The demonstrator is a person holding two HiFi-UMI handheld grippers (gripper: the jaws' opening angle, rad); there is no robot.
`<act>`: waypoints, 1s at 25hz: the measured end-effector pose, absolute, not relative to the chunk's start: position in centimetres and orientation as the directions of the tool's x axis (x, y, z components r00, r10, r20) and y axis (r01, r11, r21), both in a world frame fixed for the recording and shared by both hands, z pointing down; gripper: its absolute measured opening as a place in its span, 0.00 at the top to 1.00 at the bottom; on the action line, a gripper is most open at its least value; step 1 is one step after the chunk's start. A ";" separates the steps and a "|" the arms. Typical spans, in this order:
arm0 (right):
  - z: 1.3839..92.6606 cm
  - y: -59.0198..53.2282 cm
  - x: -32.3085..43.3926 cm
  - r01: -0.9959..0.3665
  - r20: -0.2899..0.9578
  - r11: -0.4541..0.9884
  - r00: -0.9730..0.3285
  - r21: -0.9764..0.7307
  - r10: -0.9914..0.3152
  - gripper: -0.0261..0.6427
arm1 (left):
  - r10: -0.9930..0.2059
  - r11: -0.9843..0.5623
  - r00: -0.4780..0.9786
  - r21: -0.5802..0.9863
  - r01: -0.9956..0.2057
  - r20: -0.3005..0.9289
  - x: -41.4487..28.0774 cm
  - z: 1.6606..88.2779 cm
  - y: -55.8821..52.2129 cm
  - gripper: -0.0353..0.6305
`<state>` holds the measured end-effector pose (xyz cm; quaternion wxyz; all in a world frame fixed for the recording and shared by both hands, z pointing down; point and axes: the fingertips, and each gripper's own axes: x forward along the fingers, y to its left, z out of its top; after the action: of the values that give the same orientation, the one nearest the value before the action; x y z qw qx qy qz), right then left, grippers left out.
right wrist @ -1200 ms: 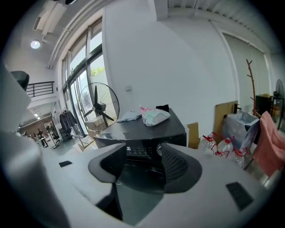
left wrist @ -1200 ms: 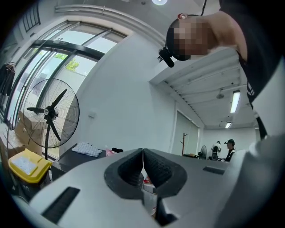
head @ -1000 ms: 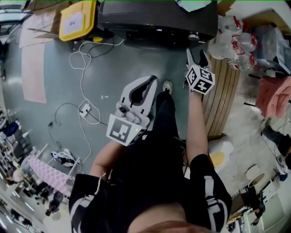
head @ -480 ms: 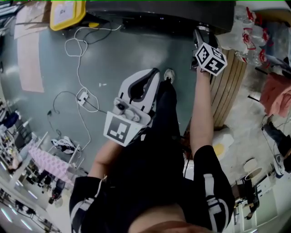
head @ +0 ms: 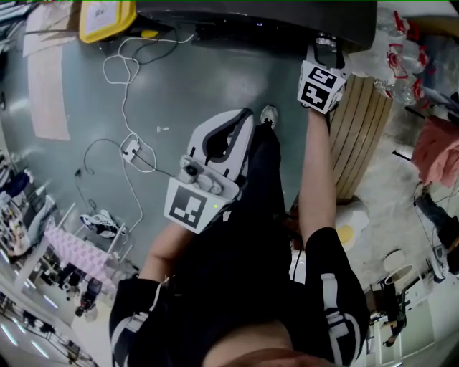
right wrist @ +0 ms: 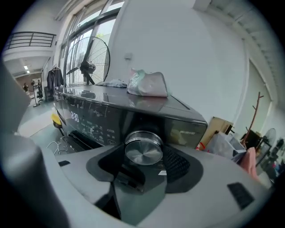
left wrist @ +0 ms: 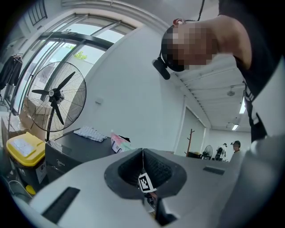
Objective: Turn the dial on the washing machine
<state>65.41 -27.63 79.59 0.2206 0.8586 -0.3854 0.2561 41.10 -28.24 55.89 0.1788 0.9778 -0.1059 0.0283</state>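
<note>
Our right gripper reaches up to the front panel of the dark washing machine. Its jaws are parted just enough to pinch the round silver dial, which sits squarely between the ribbed pads at the panel's right end, beside the lit display. Our left gripper hangs low by our leg, away from the machine, with its jaws pressed together on nothing. A bag lies on top of the machine.
</note>
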 end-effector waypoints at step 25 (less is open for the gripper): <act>44.1 -13.2 32.2 -0.802 0.297 -0.584 0.531 -0.128 -0.794 0.91 | -0.159 -0.961 0.983 0.242 -0.132 -0.096 13.8 34.6 -22.9 0.91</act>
<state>32.17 -13.21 44.08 0.0122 0.8747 -0.4560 0.1635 13.84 -22.93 34.65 0.1179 0.9887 -0.0735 -0.0571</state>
